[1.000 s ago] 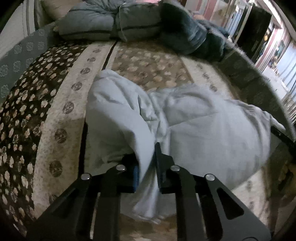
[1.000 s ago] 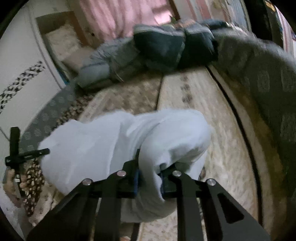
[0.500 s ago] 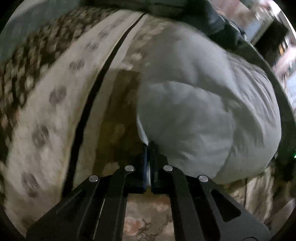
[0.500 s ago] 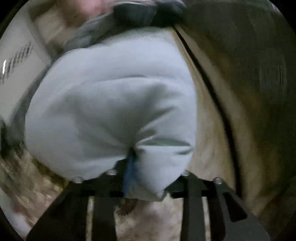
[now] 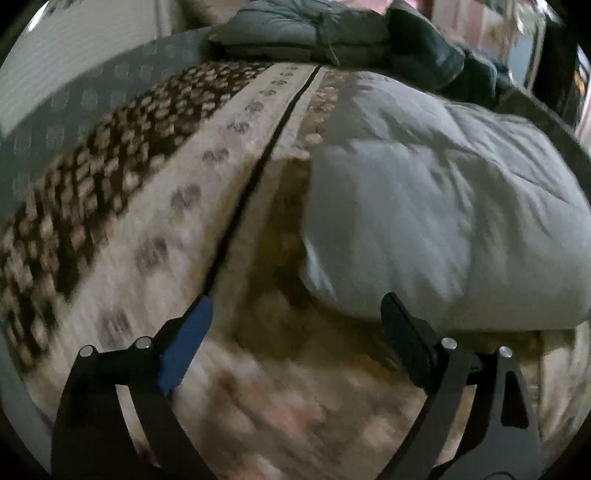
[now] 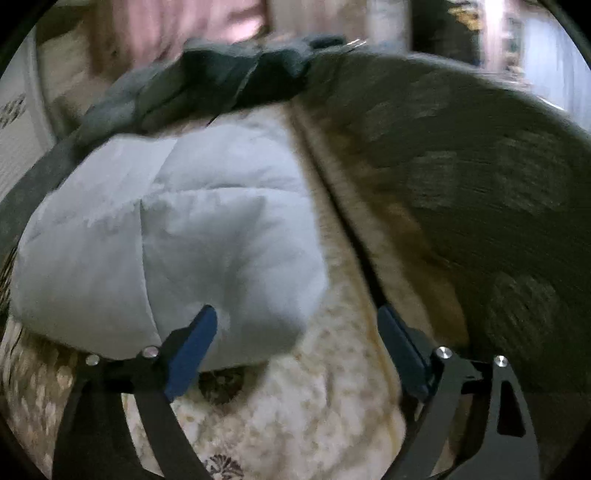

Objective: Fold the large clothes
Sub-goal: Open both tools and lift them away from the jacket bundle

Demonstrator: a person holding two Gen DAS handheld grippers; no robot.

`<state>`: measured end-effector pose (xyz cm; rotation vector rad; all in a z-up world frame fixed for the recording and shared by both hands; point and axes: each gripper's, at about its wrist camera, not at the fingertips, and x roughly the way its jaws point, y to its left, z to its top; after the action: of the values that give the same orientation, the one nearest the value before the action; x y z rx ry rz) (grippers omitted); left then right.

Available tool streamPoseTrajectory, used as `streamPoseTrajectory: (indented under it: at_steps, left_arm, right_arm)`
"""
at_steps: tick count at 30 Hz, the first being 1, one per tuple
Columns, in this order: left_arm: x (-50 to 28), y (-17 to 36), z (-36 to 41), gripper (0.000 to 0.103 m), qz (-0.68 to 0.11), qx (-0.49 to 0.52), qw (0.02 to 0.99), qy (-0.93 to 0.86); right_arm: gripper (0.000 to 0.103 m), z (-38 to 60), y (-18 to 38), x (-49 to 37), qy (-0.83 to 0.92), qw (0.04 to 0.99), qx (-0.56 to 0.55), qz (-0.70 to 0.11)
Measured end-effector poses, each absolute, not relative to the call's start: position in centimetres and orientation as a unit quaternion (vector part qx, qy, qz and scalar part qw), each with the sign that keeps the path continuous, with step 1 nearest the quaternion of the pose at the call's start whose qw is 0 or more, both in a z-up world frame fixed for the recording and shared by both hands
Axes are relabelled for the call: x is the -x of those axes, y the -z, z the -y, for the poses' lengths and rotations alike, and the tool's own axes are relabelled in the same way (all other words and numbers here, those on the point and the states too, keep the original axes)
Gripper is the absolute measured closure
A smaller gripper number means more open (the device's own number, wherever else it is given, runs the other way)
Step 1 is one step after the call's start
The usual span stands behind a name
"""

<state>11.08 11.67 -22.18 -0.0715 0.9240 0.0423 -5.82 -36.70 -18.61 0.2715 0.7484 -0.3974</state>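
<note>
A pale grey-white garment [image 5: 436, 206] lies doubled over in a thick fold on the patterned rug [image 5: 155, 229]. In the left wrist view my left gripper [image 5: 295, 310] has its jaws opening wide over bare rug, and the garment's near edge sits just beyond and to the right, free of the pads. In the right wrist view the same garment [image 6: 170, 236] fills the left half. My right gripper [image 6: 299, 317] is also opening. The garment's lower corner lies loose between the jaws, near the blue left pad [image 6: 192, 343], without being pressed.
A heap of dark grey and blue folded bedding [image 5: 317, 33] lies at the rug's far end. A dark patterned carpet [image 6: 480, 184] runs along the right of the right wrist view. Pink curtain [image 6: 192, 22] and white wall panels stand behind.
Both grippers carried the garment's edge forward and down, folding it over, then let go. Their jaws went from shut on the cloth to wide apart.
</note>
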Motion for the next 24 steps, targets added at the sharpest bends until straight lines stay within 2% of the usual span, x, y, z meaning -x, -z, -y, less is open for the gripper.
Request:
streamPoseTrajectory:
  at_steps: [2, 6, 9, 18, 24]
  left_arm:
    - [-7.9, 22.7, -10.3, 0.010, -0.436, 0.062, 0.898, -0.021]
    - [-4.4, 22.9, -7.1, 0.008, -0.422, 0.048, 0.905, -0.005]
    - [-2.2, 22.9, -5.4, 0.005, -0.408, 0.024, 0.913, -0.001]
    - [2.4, 24.1, -4.4, 0.004, -0.419, -0.020, 0.907, 0.042]
    - [2.4, 21.0, -2.4, 0.003, -0.377, -0.051, 0.923, 0.055]
  right_arm:
    - [0.013, 33.6, 19.5, 8.6, 0.203, 0.905, -0.160, -0.338]
    - [0.013, 27.3, 20.8, 11.1, 0.192, 0.923, -0.092, -0.320]
    - [0.012, 24.4, 21.1, 11.5, 0.180, 0.924, -0.082, -0.326]
    - [0.012, 21.0, 21.5, 11.8, 0.149, 0.923, -0.083, -0.345]
    - [0.012, 19.8, 20.0, 12.0, 0.144, 0.930, -0.060, -0.333]
